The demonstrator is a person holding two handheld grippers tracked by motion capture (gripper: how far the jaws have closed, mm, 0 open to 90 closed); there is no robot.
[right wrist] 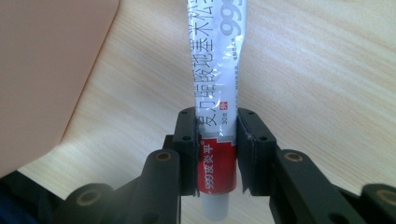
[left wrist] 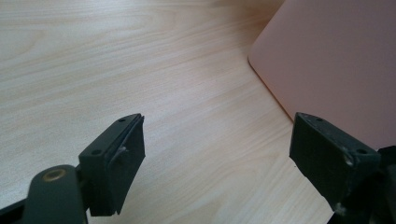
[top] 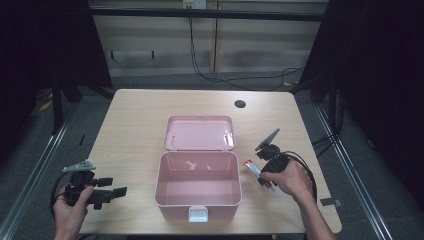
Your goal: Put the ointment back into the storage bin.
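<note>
Tube (right wrist: 215,93) sits clamped in the right gripper (right wrist: 215,154), its 2 jaws pressing its red end, white cap poking out behind them. Pink box (top: 198,184) stands open just left of that gripper, lid (top: 199,133) flat behind it. Left gripper (left wrist: 217,154) hovers wide apart, holding nothing, box wall off its right jaw, bare table (top: 135,120) ahead.

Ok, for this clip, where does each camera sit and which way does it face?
High view: above the person's side, looking forward and down on the wooden table; both forearms, left gripper and right gripper show.
Left gripper view: rides the left gripper, open jaws over bare wood.
Right gripper view: rides the right gripper, jaws shut on a white and red ointment tube.
All three share the open pink plastic box.
</note>
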